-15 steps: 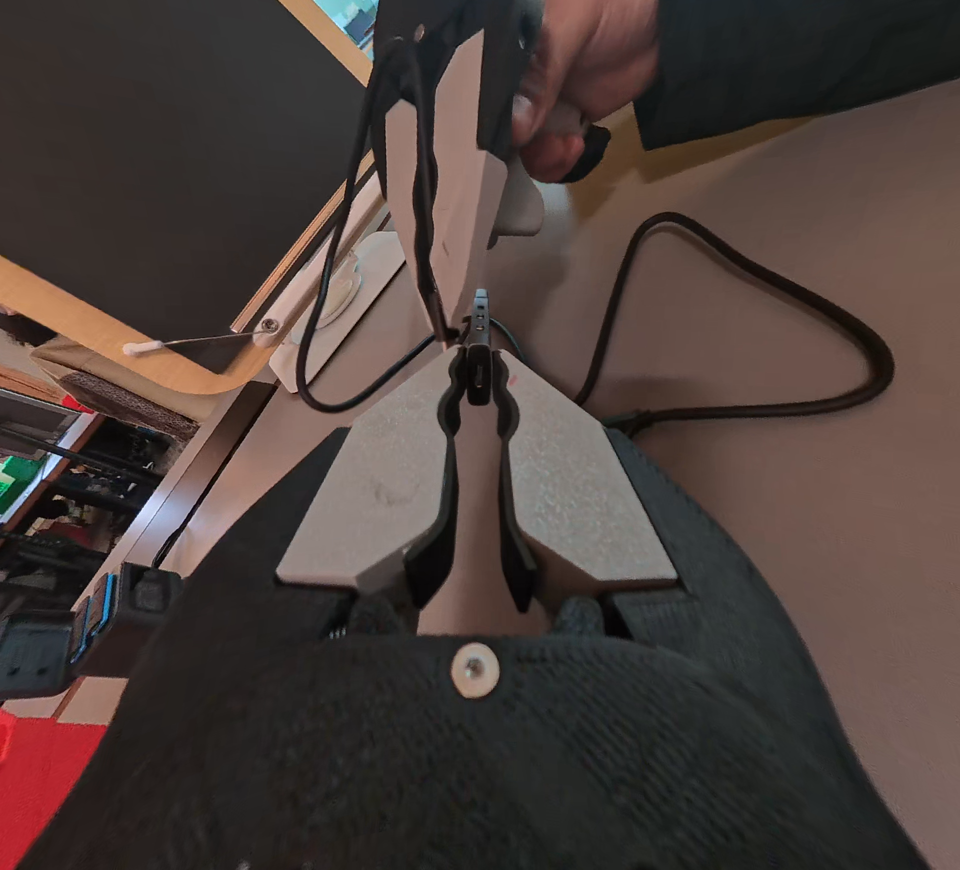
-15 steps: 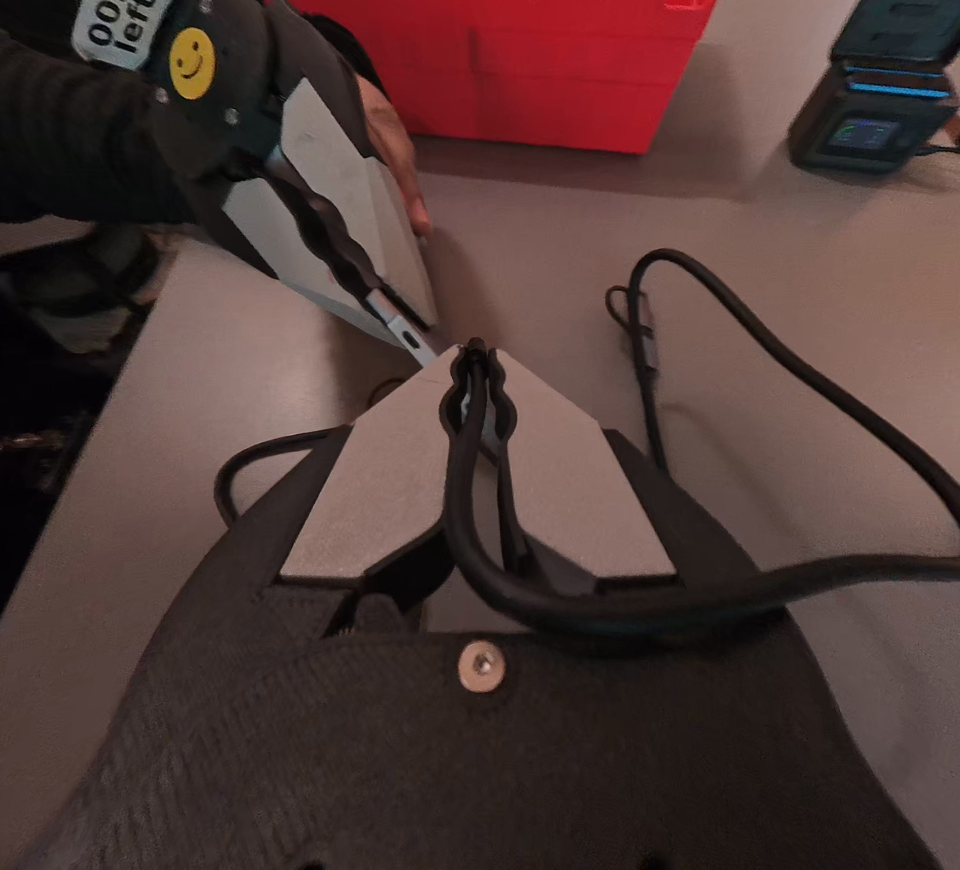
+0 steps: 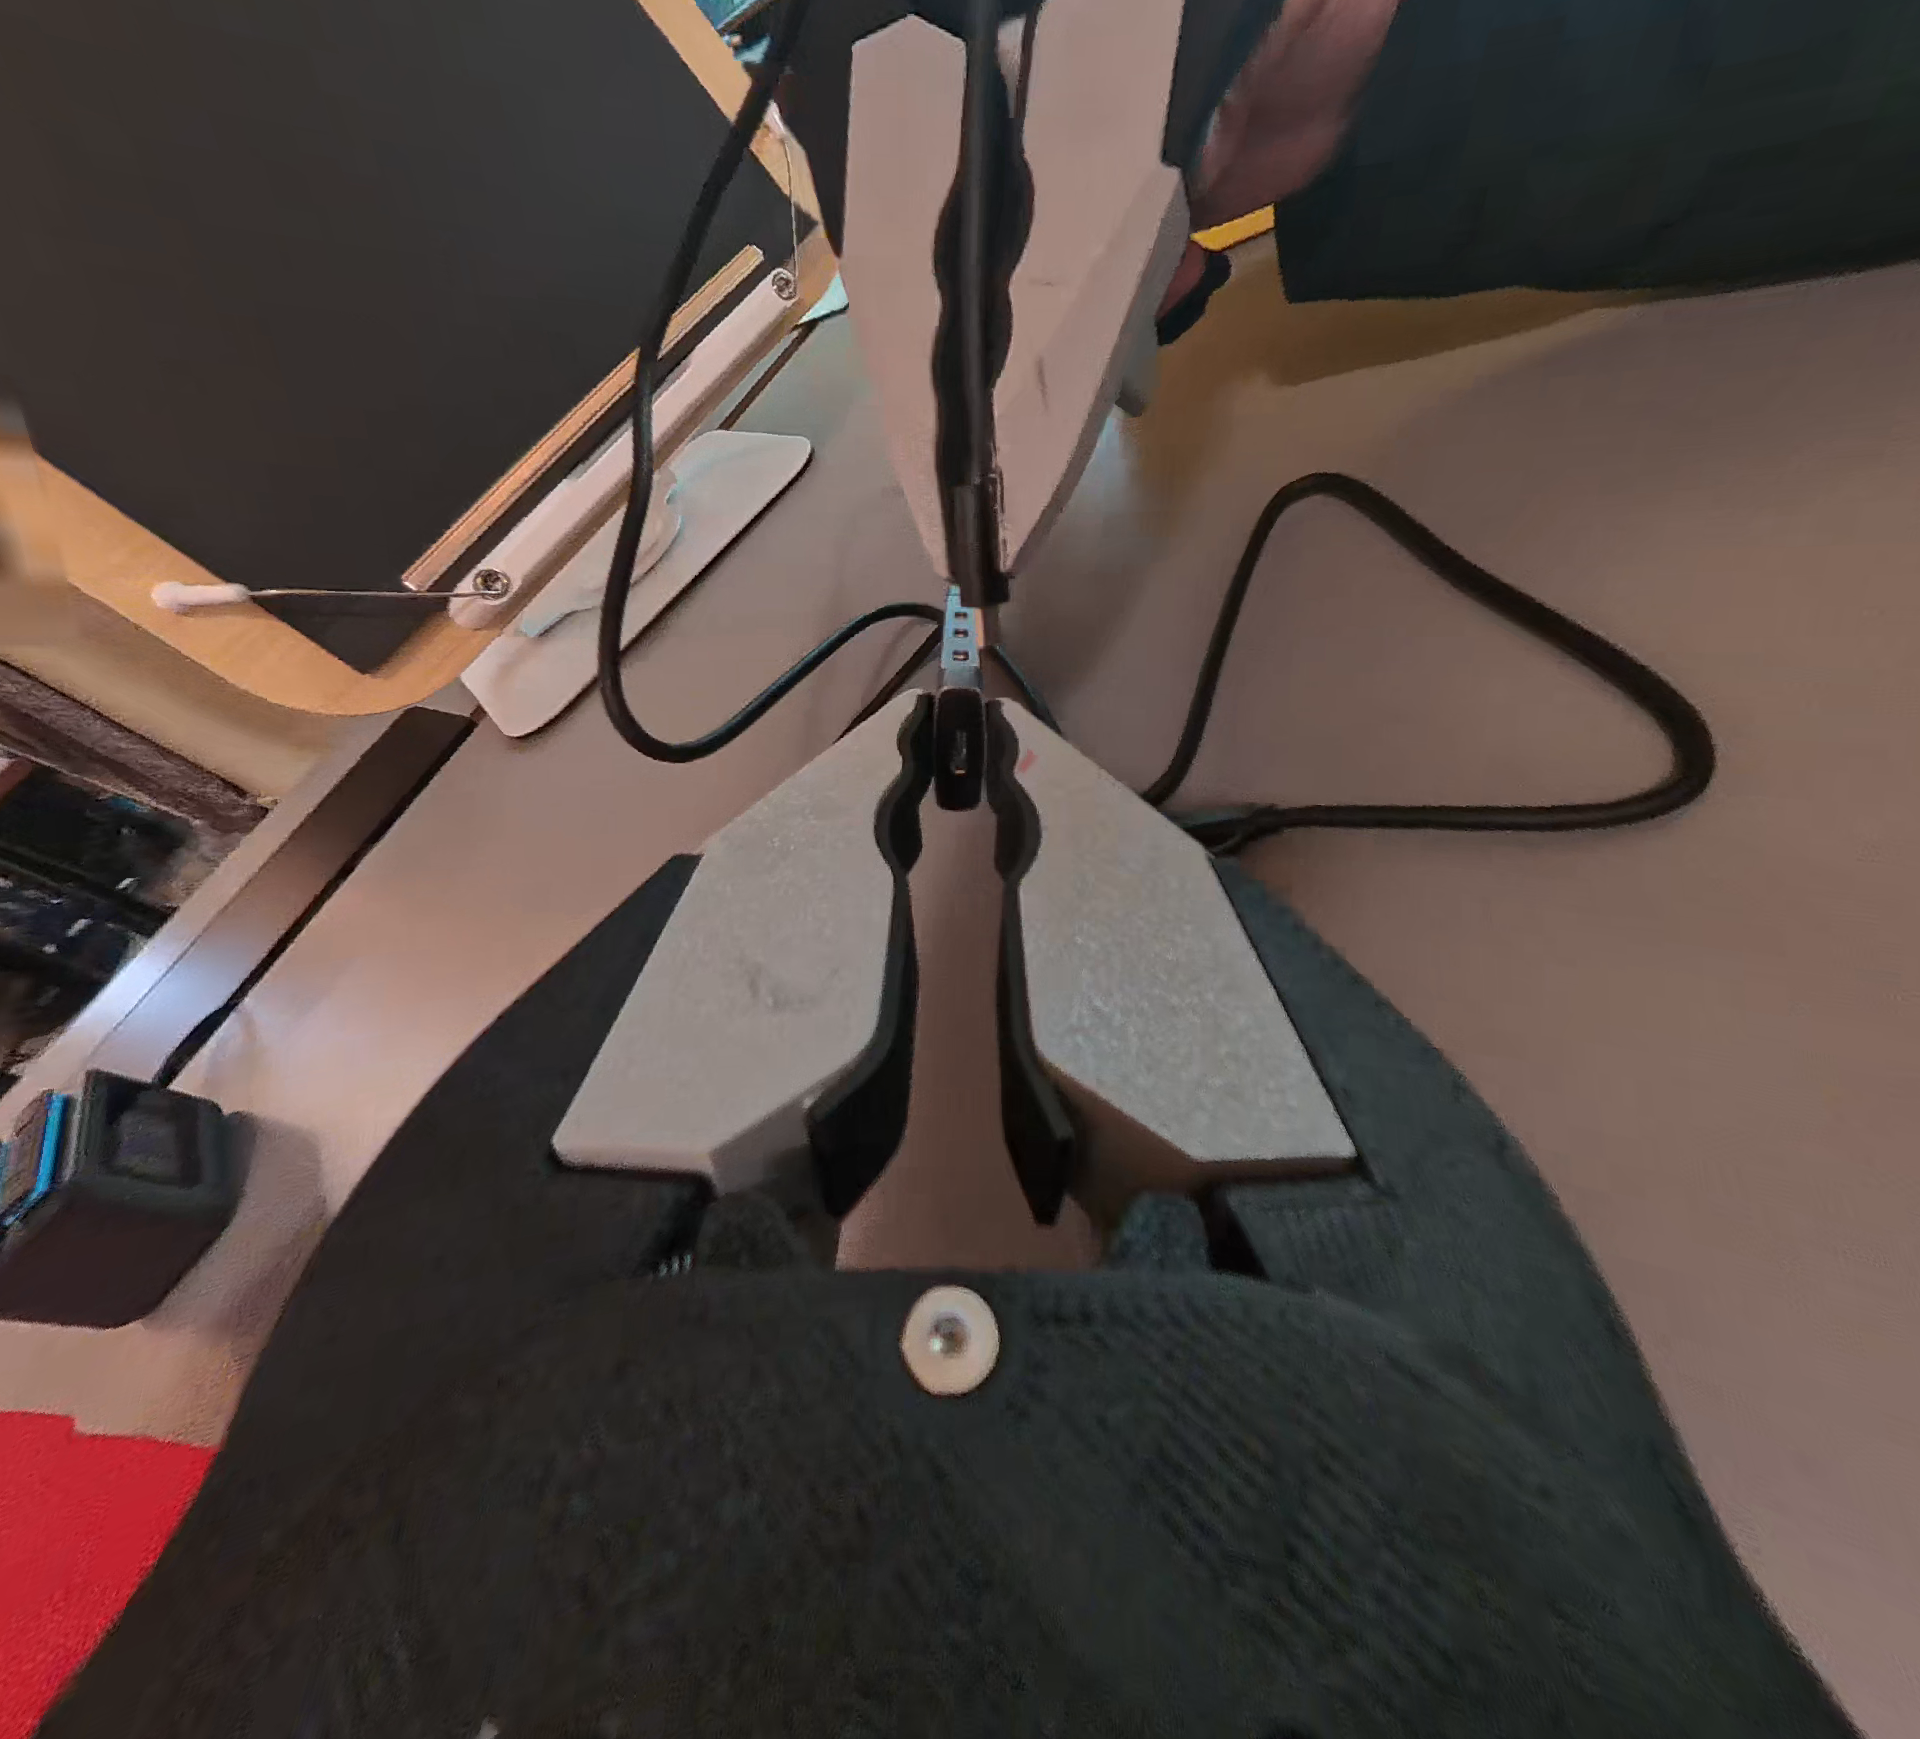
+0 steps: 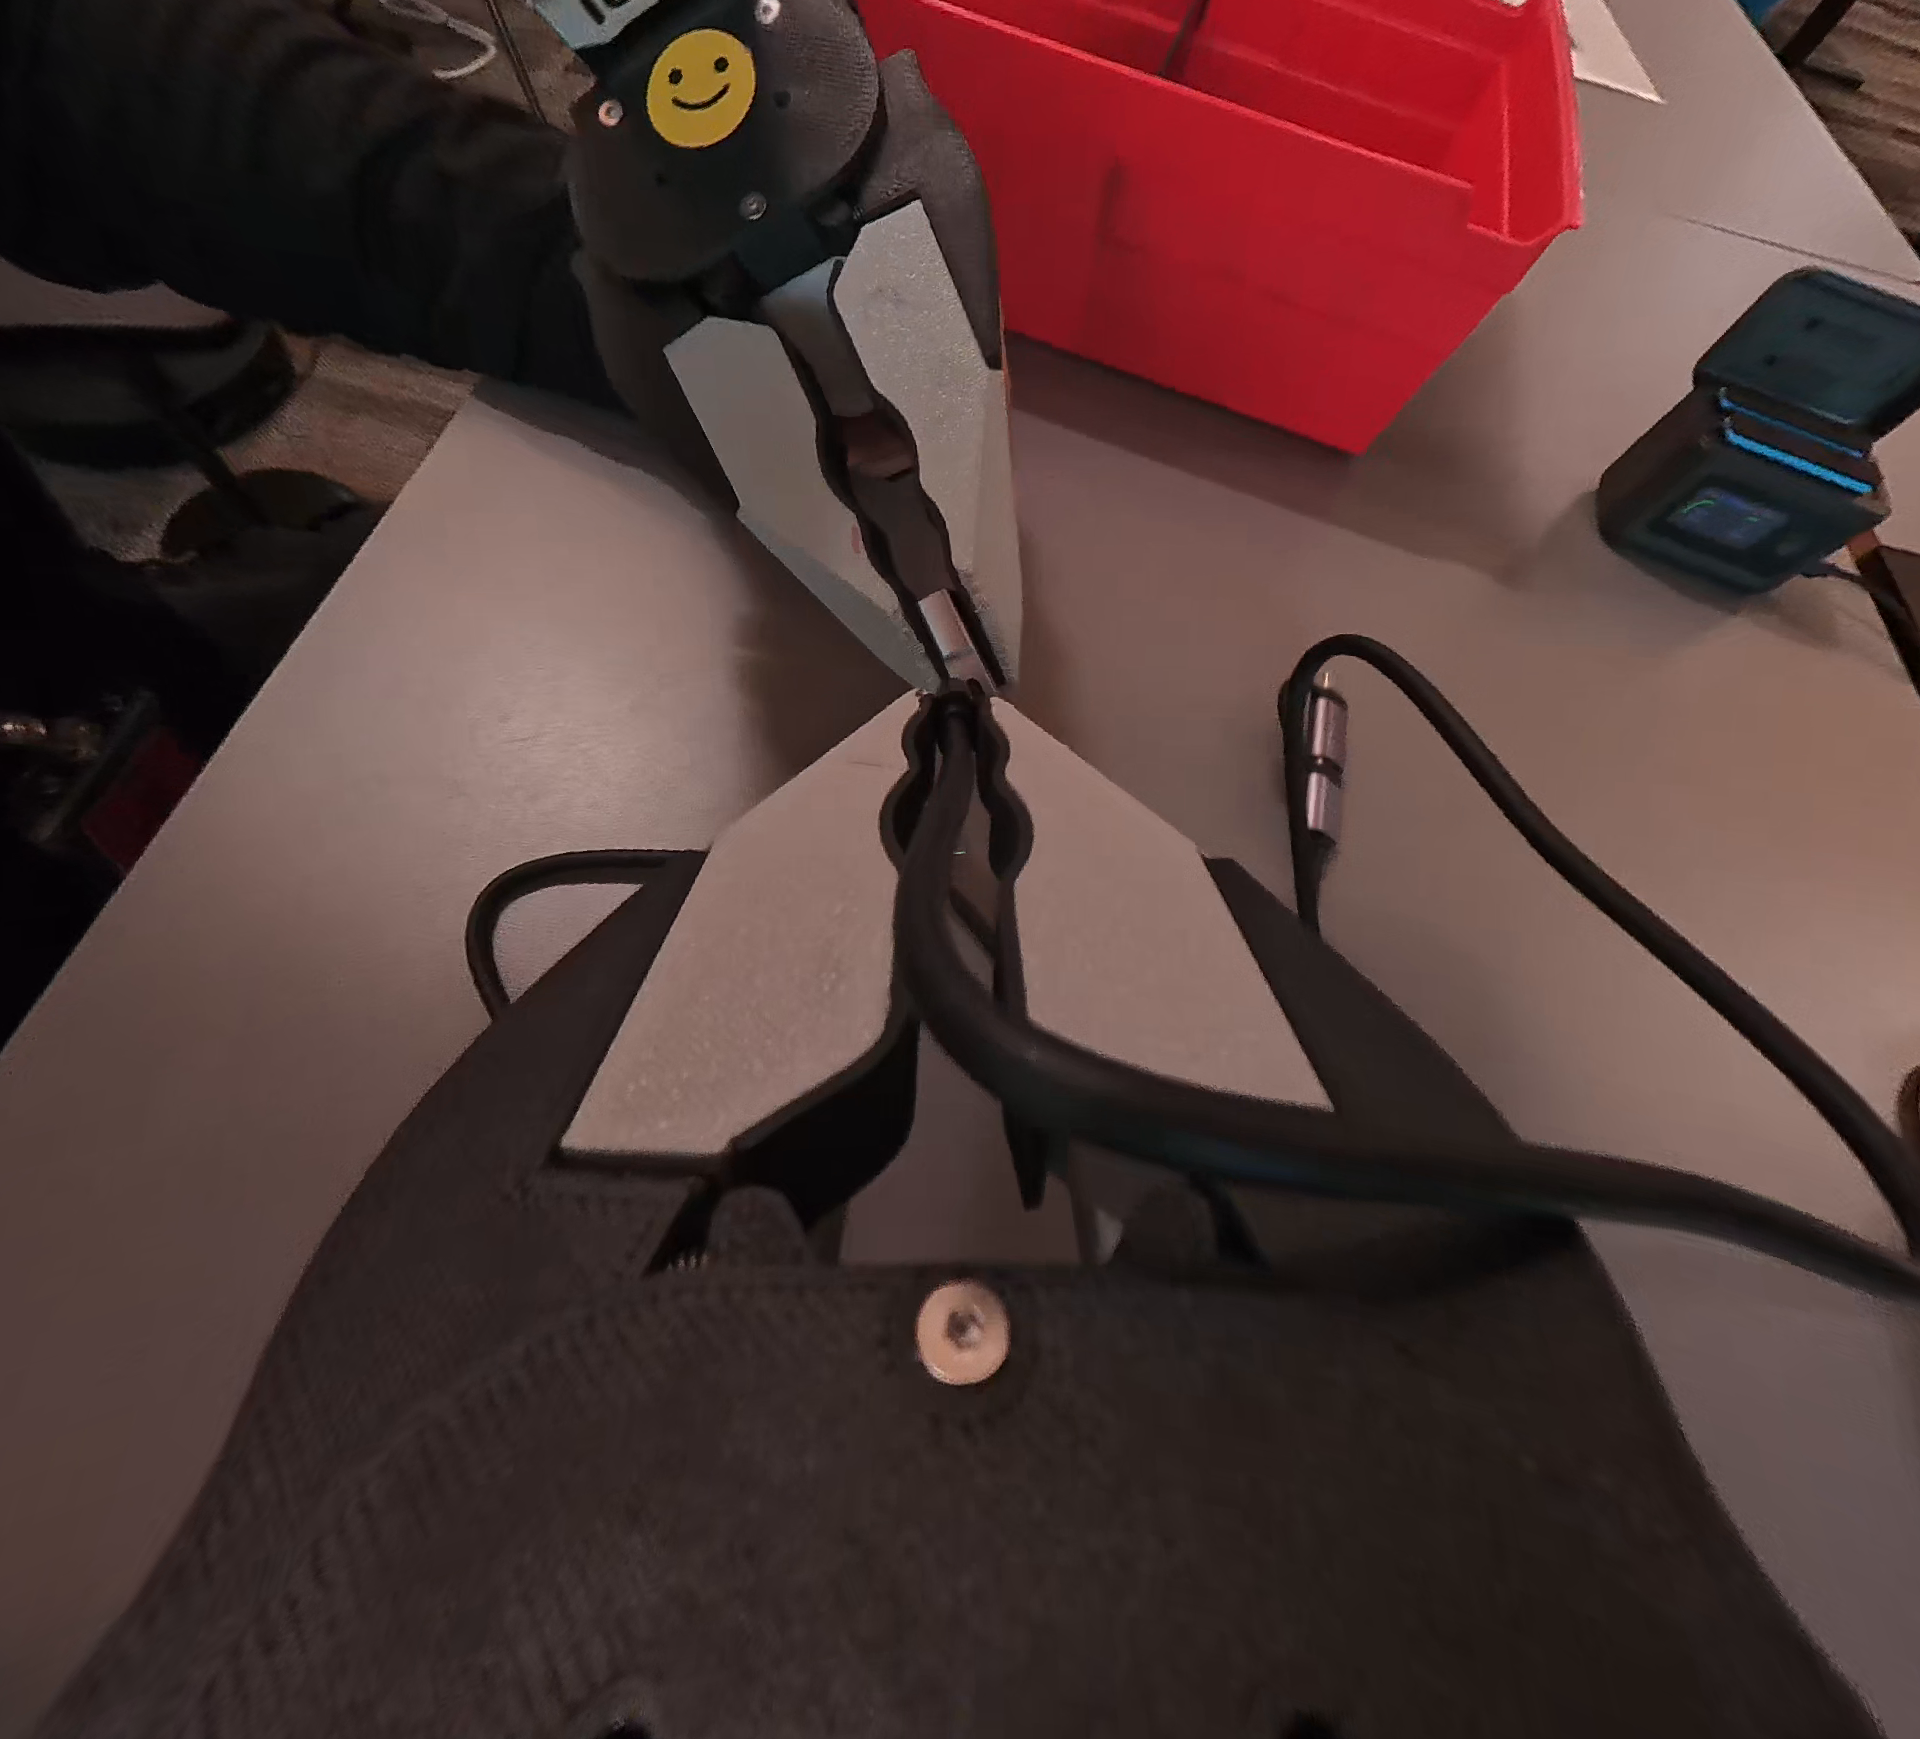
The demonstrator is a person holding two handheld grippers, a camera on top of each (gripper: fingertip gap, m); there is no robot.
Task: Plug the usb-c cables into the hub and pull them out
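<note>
My left gripper (image 3: 958,715) is shut on a small silver and black hub (image 3: 961,650), whose ported end sticks out past the fingertips. My right gripper (image 3: 977,583) comes down from above, shut on a black usb-c cable (image 3: 971,235). Its plug (image 3: 971,536) meets the hub's far end; I cannot tell how deep it sits. In the right wrist view my right gripper (image 4: 951,715) holds the cable (image 4: 1039,1045) tip to tip with the left gripper (image 4: 961,663) and the hub (image 4: 948,624). A second cable's grey plug (image 4: 1322,754) lies loose on the table.
A red bin (image 4: 1247,255) stands behind the left gripper. A black device with a blue stripe and a small screen (image 4: 1756,484) sits at the right. A dark panel in a wooden frame (image 3: 312,131) and a white stand base (image 3: 717,494) are at the left. The second cable loops across the grey table (image 3: 1558,650). Both grippers' tips are close together, under 4 cm apart.
Both grippers have turned, so the right gripper and its plug now line up end to end with the hub. Earlier the plug sat at an angle beside the hub's tip.
</note>
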